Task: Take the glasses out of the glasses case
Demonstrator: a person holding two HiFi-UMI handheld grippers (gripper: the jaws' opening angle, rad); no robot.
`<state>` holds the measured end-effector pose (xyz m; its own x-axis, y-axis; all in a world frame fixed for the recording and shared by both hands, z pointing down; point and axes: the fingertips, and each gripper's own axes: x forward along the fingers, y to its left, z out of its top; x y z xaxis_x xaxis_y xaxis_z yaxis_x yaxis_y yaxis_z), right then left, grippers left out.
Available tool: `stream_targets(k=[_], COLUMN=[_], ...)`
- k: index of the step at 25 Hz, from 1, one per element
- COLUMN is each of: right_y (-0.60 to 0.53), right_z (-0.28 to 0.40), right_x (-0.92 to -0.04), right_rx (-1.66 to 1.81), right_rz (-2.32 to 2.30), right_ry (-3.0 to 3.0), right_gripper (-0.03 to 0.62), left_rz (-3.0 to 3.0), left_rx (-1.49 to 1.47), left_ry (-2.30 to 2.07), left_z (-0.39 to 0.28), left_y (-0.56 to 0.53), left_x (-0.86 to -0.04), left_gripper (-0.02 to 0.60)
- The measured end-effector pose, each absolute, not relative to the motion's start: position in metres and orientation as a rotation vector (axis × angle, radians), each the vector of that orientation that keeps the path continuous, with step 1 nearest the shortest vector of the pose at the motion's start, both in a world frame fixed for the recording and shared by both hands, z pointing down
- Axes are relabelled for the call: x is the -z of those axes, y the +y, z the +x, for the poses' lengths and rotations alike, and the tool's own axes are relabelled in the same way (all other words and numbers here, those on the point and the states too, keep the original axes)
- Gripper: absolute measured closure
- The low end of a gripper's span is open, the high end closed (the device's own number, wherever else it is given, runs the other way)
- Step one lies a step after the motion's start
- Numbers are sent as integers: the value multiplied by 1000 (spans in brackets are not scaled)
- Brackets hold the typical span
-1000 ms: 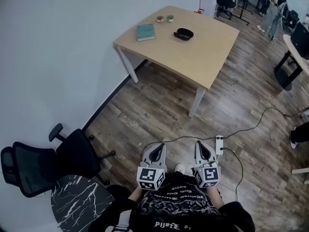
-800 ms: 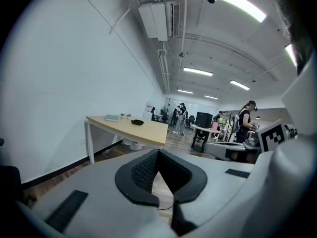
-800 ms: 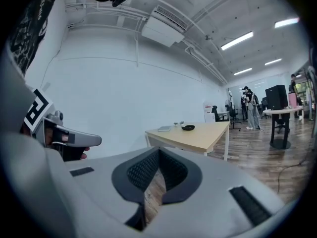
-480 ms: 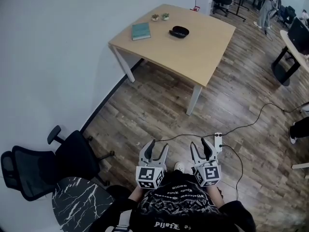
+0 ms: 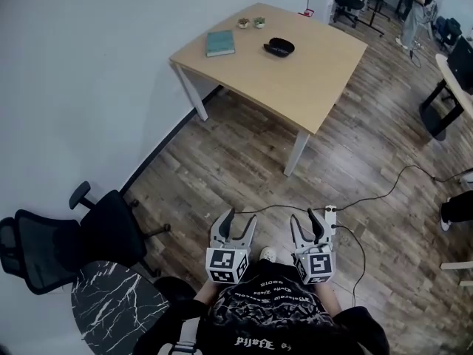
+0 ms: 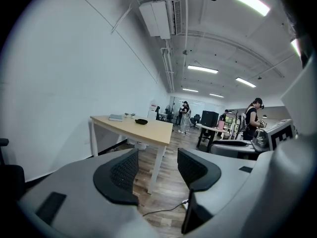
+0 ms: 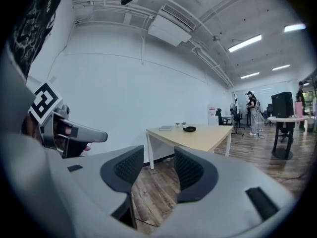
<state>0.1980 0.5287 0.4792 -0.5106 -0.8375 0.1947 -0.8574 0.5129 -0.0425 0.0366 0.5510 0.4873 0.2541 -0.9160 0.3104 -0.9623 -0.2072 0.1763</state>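
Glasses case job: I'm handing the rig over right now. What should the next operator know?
Left gripper: jaws just opened, nothing between them.
Right gripper: jaws just opened, also empty.
Both are well short of the table.
Glasses case: on the table, beside a book, untouched.
Done: nothing yet.
Left: walk over, open the case if shut, lift the glasses out.

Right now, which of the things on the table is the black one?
The glasses case. It is the only black, oval thing, lying right of the teal book in the head view, below the two small pots.
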Motion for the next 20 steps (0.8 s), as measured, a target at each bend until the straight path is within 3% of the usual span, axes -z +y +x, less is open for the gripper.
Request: stream_targets(k=[14, 15, 20], right_y=[514, 512, 492], right_z=[206, 205, 205], right_x=[-494, -495, -501], right_rx=[-270, -277, -296], right_rz=[1373, 1369, 1404], right_ry=[-2634, -2636, -2627], right_gripper=[388, 343, 336], left_rz=[2194, 2201, 2246], left_rx=[-216, -213, -218], left_ry=[-1720, -1714, -1692], left_z=[60, 61, 64], left_y=[540, 537, 512], left_x=[-497, -497, -500], left_gripper=[330, 330, 330])
